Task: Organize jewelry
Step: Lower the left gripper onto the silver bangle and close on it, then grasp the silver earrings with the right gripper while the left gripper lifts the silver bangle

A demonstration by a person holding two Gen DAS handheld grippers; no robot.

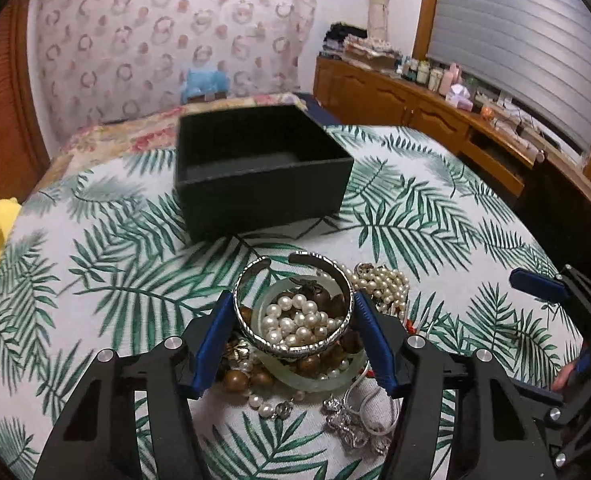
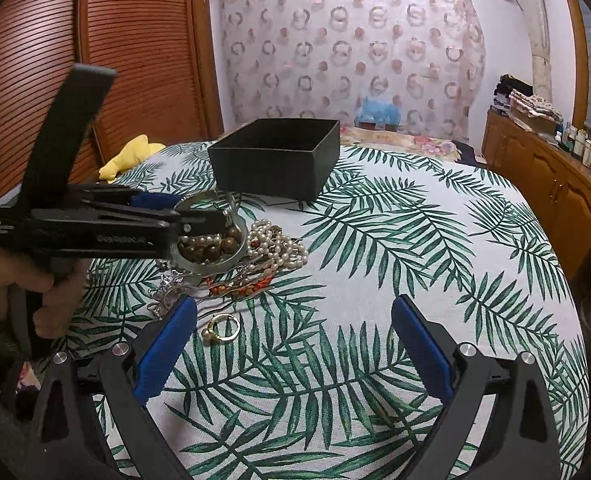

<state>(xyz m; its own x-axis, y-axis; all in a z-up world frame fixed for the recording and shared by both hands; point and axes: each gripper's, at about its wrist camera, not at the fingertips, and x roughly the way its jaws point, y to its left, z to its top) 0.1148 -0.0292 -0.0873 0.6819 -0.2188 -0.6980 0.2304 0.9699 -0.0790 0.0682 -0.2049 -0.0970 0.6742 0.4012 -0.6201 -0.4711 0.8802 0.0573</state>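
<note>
A bed covered in a palm-leaf bedspread lies open across its right half, with bare cloth from the near edge to the far side. A black open-topped box stands toward the far middle. Just in front of it, a tangled jewelry pile crowds the left-centre. The left gripper fills the space over that pile. A gold ring lies apart, near the right gripper, whose blue pads frame bare cloth

Floral curtain, wooden cabinet, slatted wooden door.
</note>
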